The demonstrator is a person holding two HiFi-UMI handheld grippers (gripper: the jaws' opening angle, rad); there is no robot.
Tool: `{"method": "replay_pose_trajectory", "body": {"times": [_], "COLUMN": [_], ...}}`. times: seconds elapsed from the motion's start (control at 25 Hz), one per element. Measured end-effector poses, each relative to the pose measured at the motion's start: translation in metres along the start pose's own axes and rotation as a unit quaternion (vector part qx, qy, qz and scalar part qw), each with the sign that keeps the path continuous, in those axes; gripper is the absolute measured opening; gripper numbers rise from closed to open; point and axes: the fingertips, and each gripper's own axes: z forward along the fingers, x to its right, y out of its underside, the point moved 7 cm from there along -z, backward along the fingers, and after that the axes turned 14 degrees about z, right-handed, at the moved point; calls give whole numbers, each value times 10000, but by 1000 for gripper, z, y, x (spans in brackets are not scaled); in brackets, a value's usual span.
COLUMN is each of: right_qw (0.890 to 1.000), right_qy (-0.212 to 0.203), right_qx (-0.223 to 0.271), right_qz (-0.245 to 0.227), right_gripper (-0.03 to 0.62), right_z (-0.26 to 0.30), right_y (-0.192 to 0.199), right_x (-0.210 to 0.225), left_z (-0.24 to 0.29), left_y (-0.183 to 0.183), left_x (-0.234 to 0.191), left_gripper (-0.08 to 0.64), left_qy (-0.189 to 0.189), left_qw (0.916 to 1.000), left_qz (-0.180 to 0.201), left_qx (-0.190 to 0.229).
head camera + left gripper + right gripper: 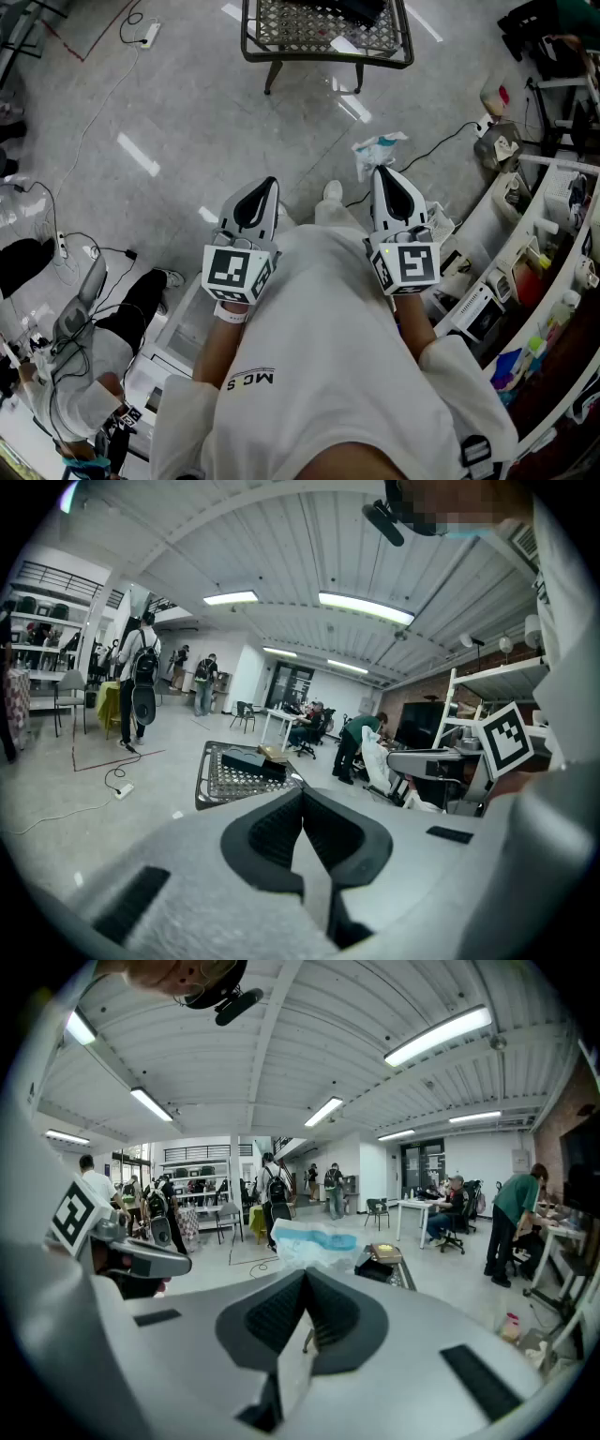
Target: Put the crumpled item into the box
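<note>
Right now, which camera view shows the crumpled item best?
The right gripper view: the crumpled item sits large, white and blue, at the right gripper's shut tips. The head view shows it small. The left gripper view shows only a small white shape, probably it.

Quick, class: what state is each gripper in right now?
Left gripper: shut, holding nothing.
Right gripper: shut on the crumpled item.
</note>
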Motion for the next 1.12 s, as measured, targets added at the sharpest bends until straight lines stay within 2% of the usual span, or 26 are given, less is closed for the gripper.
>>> {"method": "replay_pose_trajectory", "body": {"times": [0.24, 0.36, 0.68, 0.92, 1.12], "right_qw": [9998, 9998, 9978, 9961, 9962], "right_qy": [-148, -171, -481, -738, -702], "right_qx": [46, 78, 282, 344, 306], "right_qz": [80, 97, 356, 350, 416], "right_gripper": [17, 17, 17, 17, 17], "right_z": [-13, -15, -4, 7, 13], "right_y": [-9, -10, -26, -34, -40], "right_x": [42, 63, 117, 157, 200], "left_z": [29, 44, 90, 121, 146], "left_y": [-22, -25, -47, -59, -63], "left_x": [44, 59, 83, 102, 116], "left_gripper": [23, 25, 25, 25, 25], "left_qy": [-71, -156, -396, -554, -725], "left_qw": [9999, 9999, 9990, 9979, 9971], "left_qz": [-58, -29, 198, 344, 209], "left_qx": [144, 46, -59, -14, -94]}}
